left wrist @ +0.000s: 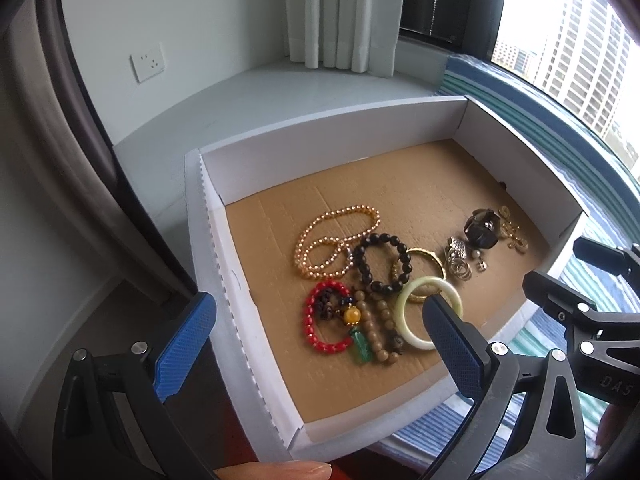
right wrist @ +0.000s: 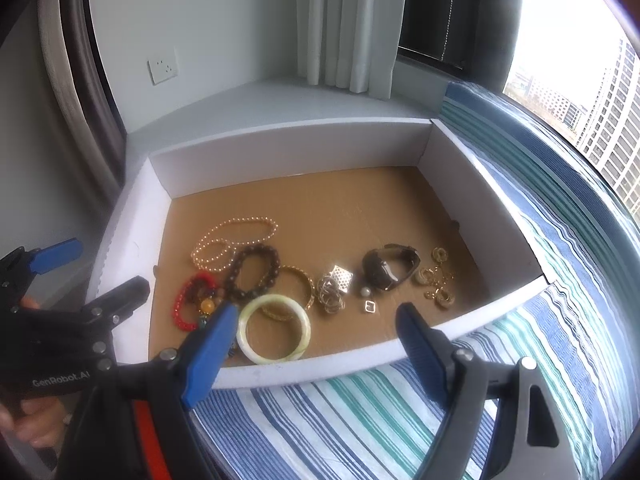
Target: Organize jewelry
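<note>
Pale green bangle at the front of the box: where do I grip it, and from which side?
Grip the pale green bangle across its near rim, one finger inside the ring and one outside, coming down from above with the right hand-held gripper. It lies flat, and its far rim overlaps the gold bangle.

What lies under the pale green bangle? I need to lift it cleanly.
The pale green bangle overlaps the near edge of a gold bangle; elsewhere it rests on the box floor. Its near-left part is covered by a finger.
</note>
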`<state>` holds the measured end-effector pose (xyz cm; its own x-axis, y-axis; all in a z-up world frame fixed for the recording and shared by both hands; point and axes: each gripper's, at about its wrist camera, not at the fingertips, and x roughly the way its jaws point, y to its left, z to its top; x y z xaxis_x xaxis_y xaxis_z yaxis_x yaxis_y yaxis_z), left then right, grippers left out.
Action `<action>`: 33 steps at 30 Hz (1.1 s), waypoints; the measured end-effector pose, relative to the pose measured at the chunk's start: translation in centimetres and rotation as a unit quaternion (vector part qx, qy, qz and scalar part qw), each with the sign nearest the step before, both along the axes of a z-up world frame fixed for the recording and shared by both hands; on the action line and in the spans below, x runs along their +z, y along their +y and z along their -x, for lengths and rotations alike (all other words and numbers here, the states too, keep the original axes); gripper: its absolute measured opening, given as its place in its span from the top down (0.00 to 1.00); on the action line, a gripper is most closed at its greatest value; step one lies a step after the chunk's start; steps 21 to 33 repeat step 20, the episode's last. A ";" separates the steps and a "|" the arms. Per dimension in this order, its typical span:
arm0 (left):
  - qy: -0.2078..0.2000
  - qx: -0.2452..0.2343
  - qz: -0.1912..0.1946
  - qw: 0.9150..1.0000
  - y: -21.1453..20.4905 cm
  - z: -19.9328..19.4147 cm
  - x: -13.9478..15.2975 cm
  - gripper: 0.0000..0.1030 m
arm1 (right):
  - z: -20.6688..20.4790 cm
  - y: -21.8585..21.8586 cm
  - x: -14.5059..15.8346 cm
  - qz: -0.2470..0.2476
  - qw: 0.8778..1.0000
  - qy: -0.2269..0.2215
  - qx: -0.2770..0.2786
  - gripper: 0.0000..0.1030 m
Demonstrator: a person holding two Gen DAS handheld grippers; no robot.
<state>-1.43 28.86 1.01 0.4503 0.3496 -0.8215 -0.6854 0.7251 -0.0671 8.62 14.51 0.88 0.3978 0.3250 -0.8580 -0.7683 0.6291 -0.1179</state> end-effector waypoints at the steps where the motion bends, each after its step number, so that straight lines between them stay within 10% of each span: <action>1: 0.002 0.003 0.003 1.000 0.1 0.0 0.0 0.00 | 0.0 0.0 0.0 0.000 1.000 0.001 -0.001 0.20; 33: 0.000 0.003 -0.029 1.000 -1.0 -0.2 1.2 0.00 | -0.2 -0.5 0.4 0.018 1.000 -0.007 -0.011 0.20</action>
